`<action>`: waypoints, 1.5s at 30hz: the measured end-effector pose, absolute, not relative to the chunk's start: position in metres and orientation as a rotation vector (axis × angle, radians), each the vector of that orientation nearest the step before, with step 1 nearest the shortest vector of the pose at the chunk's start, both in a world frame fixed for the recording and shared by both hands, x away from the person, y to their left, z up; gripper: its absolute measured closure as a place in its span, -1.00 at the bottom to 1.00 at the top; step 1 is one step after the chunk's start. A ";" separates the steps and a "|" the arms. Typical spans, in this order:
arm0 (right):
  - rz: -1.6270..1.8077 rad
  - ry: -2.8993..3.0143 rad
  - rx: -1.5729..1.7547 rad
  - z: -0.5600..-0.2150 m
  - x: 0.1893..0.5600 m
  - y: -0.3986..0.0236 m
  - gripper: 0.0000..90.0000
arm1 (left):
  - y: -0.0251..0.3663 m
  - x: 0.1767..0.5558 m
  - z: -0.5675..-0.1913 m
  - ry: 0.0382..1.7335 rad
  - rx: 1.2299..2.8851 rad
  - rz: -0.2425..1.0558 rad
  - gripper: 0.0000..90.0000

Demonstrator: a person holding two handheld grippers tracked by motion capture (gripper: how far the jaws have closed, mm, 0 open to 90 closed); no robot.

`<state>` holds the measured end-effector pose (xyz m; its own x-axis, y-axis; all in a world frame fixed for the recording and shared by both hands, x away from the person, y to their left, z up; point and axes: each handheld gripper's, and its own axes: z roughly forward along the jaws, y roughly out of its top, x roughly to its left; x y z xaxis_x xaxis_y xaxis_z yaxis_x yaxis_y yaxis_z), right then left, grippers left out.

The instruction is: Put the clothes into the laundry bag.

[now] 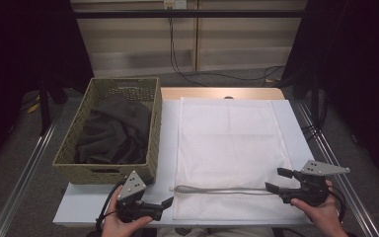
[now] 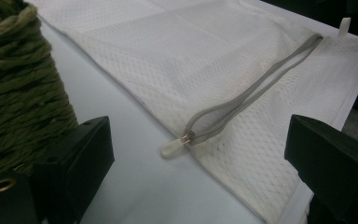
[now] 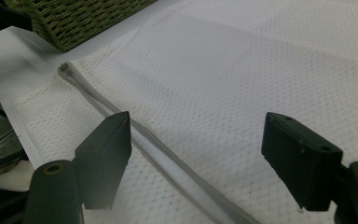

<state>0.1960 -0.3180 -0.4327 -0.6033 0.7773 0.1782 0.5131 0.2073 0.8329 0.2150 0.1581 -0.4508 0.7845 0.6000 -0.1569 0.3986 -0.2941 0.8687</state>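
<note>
**A:** Basket (image 1: pixel 69 153) first, on the left side of the table (image 1: pixel 79 207). What is in it?

**B:** A dark cloth (image 1: pixel 113 131), all bunched up. The basket is green and woven. It sits on the white table, just beside the white bag.

**A:** What is near the basket's front corner?

**B:** The left gripper (image 1: pixel 164 206). A hand (image 1: pixel 121 224) holds it low at the table's near edge. Its jaws are wide apart and hold nothing. In the left gripper view, the basket's woven wall (image 2: pixel 18 88) is right next to one jaw.

**A:** What is it pointing at?

**B:** The white mesh bag (image 1: pixel 229 143). It lies flat in the middle of the table. A grey zipper (image 1: pixel 222 189) runs across it near the front edge. The zipper's small pull (image 2: pixel 177 145) is at the left end, close to the left gripper but not touching it.

**A:** And on the right?

**B:** The right gripper (image 1: pixel 276 179), held by the other hand (image 1: pixel 321 212). Its jaws are apart too, with nothing in them. They sit over the right end of the zipper. In the right gripper view, the zipper (image 3: pixel 144 140) runs past one jaw, and I cannot tell if they touch.
</note>
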 end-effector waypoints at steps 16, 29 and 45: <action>1.352 2.271 1.187 -0.435 0.198 -0.307 -0.40 | 0.155 0.215 -0.450 0.722 1.935 0.253 -0.82; 1.287 2.461 1.054 -0.445 0.218 -0.263 -0.29 | 0.155 0.216 -0.450 0.707 1.942 0.248 -0.82; 1.144 2.584 1.012 -0.472 0.258 -0.233 0.01 | 0.154 0.215 -0.450 0.709 1.947 0.259 -0.82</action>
<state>0.2576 -0.2332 -0.4724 -0.7639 0.6309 0.1359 0.5248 0.4848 0.6997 0.2149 0.1543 -0.4498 0.8047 0.5810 -0.1224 0.3654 -0.3221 0.8733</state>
